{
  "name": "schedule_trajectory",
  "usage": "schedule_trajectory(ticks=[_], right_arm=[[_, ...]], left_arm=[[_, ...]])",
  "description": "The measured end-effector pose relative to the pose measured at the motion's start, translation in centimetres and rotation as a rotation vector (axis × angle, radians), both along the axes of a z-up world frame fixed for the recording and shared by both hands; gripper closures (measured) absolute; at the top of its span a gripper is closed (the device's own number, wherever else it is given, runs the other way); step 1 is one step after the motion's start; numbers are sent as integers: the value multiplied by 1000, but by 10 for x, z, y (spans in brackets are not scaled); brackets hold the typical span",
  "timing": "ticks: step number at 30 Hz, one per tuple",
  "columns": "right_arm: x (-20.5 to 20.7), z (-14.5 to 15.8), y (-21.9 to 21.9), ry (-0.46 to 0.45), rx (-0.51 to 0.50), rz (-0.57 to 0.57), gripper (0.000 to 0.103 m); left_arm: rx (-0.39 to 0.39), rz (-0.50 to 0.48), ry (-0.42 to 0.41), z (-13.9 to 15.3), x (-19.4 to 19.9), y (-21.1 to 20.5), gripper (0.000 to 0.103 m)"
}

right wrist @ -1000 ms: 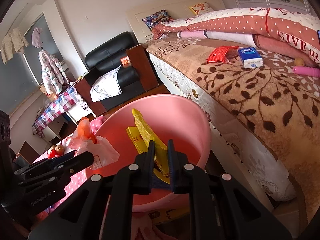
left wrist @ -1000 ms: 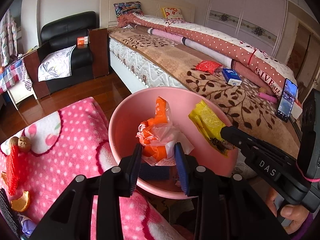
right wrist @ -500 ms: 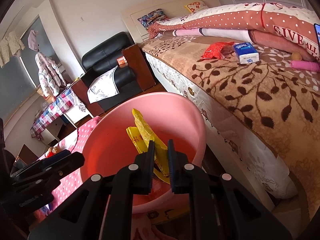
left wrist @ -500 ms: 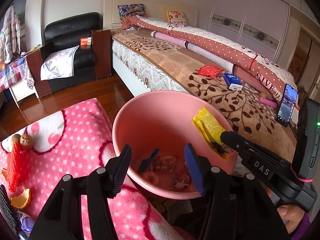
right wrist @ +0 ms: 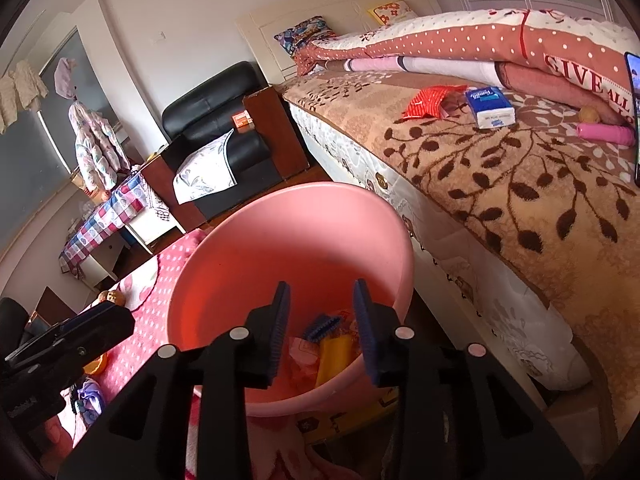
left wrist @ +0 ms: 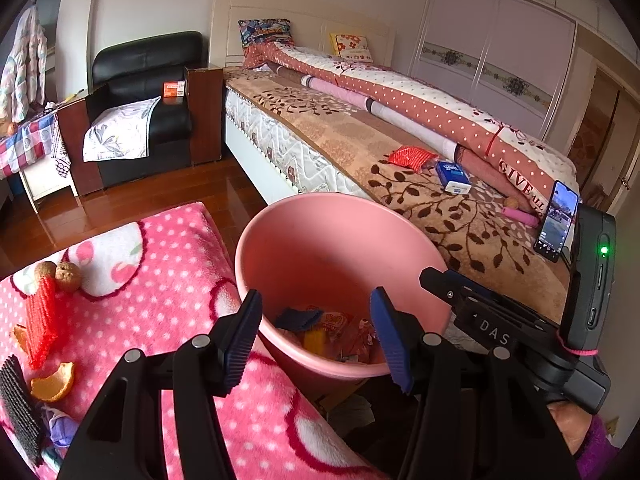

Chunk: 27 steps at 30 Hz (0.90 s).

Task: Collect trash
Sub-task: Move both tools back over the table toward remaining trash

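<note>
Left wrist view alone showed orange peel (left wrist: 52, 380) on the pink blanket (left wrist: 168, 300); its left tool (left wrist: 320, 332) gaped empty over the pink basin (left wrist: 340, 240) (wrappers (right wrist: 332, 352) inside); right tool (right wrist: 320, 320) was opening, empty.

Phone (right wrist: 633, 120) cut by right edge; wrappers (left wrist: 332, 328) in bucket (left wrist: 280, 248) indistinct

Open mouth of pink bin (left wrist: 340, 240), clear from above; wrappers (right wrist: 332, 356) only at bottom. Hemmed left by pink blanket (left wrist: 160, 280), right by bed (right wrist: 520, 208). Right claw (left wrist: 434, 280) crowding far rim. Gap beneath bin cluttered, probably paper; hard to read.
</note>
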State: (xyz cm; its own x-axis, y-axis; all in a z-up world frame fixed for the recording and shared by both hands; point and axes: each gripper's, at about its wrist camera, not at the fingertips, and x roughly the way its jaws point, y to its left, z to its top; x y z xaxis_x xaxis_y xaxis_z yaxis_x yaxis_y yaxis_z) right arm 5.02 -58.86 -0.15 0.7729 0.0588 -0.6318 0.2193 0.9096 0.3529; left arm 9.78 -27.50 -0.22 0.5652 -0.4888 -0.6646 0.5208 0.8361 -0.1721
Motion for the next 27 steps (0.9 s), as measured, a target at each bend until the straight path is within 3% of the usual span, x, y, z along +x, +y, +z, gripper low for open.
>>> schedule_trajectory(ticks=[15, 27], right_arm=[[-27, 20, 33, -44, 5, 49, 69], [-43, 32, 73, -65, -25, 150, 69]], left_arm=[[-29, 34, -33, 19, -26, 40, 47], [-3, 94, -67, 26, -50, 89, 47]])
